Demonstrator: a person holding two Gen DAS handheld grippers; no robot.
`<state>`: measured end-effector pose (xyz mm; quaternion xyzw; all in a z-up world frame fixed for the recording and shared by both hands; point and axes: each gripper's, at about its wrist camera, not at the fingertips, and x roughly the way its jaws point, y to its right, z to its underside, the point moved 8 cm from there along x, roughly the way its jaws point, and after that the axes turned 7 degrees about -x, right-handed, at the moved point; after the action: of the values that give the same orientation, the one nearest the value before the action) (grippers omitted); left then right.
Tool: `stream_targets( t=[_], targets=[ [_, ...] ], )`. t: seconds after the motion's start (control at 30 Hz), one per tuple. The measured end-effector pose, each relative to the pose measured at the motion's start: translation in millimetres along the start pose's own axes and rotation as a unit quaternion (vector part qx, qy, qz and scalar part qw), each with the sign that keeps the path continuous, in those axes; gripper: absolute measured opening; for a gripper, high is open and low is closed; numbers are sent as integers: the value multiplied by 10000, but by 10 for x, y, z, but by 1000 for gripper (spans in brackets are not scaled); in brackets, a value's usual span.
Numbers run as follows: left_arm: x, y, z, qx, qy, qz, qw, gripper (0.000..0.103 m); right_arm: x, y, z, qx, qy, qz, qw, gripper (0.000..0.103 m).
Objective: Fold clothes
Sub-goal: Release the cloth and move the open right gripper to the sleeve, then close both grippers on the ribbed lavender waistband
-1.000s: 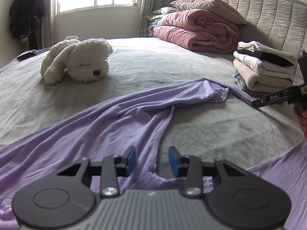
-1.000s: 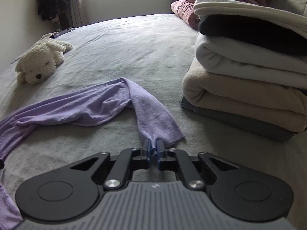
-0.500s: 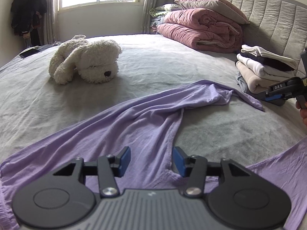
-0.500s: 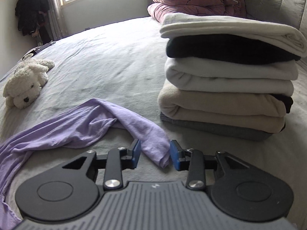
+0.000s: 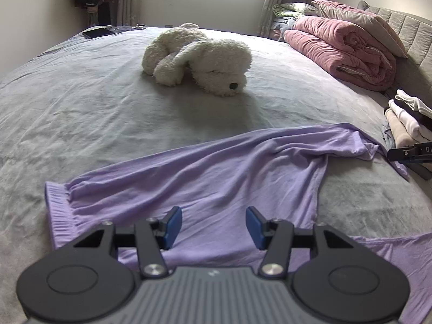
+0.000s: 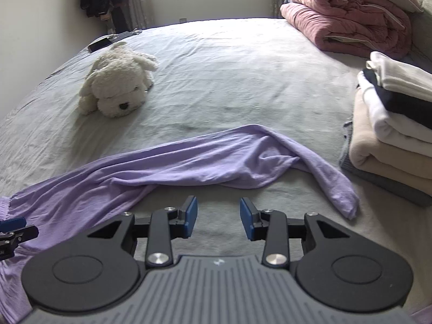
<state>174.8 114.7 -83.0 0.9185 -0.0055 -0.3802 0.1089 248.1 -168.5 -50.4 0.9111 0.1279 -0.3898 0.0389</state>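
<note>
The lilac pants [image 5: 205, 178] lie spread loosely across the grey bed [image 5: 81, 102], not yet folded: the gathered waistband [image 5: 58, 210] sits at the left, one leg [image 6: 216, 159] runs rightward and ends in a kinked cuff [image 6: 343, 199] just beside the stack [image 6: 391, 135] of folded clothes, and a second leg trails off the near right edge of the left view. The cloth is rumpled, with ridges along the leg. The left tool [image 5: 213, 226] hovers over the seat of the pants with its pads apart and nothing between them; the right tool [image 6: 218, 217] hangs above bare bed just short of the leg, likewise spread and empty. To fold well, I'd judge the legs need laying one on the other and the wrinkles drawn flat, each tool pinching only a thin edge, waistband on one side and cuff on the other, and pulling evenly so the thin fabric doesn't bunch. The cuff lies close to the stack, so a careless sweep could nudge it. A plush dog [image 5: 199, 59] rests well beyond, and a pink quilt [image 5: 345, 51] by the headboard.
</note>
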Motion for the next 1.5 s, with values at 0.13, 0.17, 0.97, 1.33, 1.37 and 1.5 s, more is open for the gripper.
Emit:
stream_targets(
  t=[0.13,0.17,0.97,1.33,1.37,1.5],
  targets=[
    [-127,-275,20,-180,51,-120,9998,53,2,-398,-45,-111,-56,-262,9996,40],
    [-162,-346,33,-220,69,-160,9996,53,2,-501,-53,-134,-75,-333,9993,40],
    [-813,-1673,636,-1161,-344,123,9926,52,171,-3182,-40,-1322,-325,-1749,9751,45],
    [-802,-1583,718,-1683,-829,1240,9744,50,465,-3957,70,-1967,-470,-1767,9633,46],
    [-794,-1566,724,-1711,-875,1331,9723,51,498,-3977,88,-2004,-503,-1724,9631,46],
    [-765,-1513,734,-1517,-915,1289,9757,51,611,-4007,153,-2064,-623,-1531,9644,46]
  ],
)
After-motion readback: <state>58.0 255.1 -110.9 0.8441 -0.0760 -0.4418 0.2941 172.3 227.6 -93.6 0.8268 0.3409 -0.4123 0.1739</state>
